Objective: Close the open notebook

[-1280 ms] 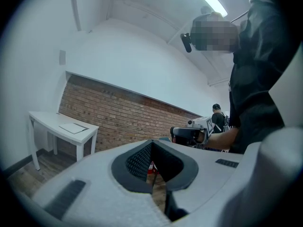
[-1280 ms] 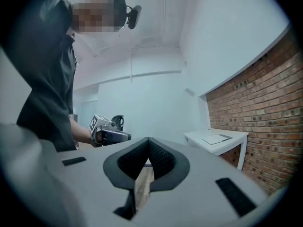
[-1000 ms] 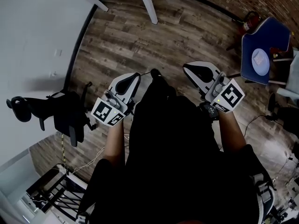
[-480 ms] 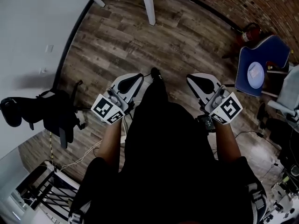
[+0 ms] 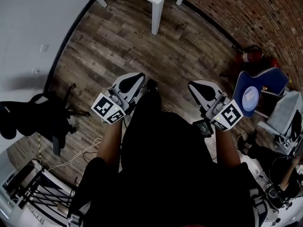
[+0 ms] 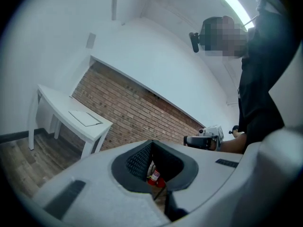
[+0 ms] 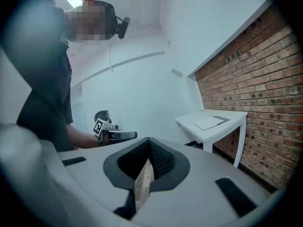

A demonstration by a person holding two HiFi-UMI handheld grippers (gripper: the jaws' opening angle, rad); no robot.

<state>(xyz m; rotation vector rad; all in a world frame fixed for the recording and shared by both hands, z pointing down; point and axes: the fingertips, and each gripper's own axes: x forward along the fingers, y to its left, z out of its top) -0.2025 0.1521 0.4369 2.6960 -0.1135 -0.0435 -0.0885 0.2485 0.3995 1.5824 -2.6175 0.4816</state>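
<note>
**Approach: notebook not yet reached**

Left gripper (image 5: 129,83): jaws together, nothing between them. The open notebook (image 6: 85,118) lies flat on the white table (image 6: 53,100), well apart from both grippers. Right gripper (image 5: 203,90): jaws together, also empty.

Risk: closed tips meeting the flat cover probably slide the notebook across the smooth top rather than lift it.

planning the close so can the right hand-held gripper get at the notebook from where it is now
Probably not yet. The right hand-held gripper is at the person's waist, and the notebook lies on the table across the floor. Nothing blocks the way; it looks too far.
</note>
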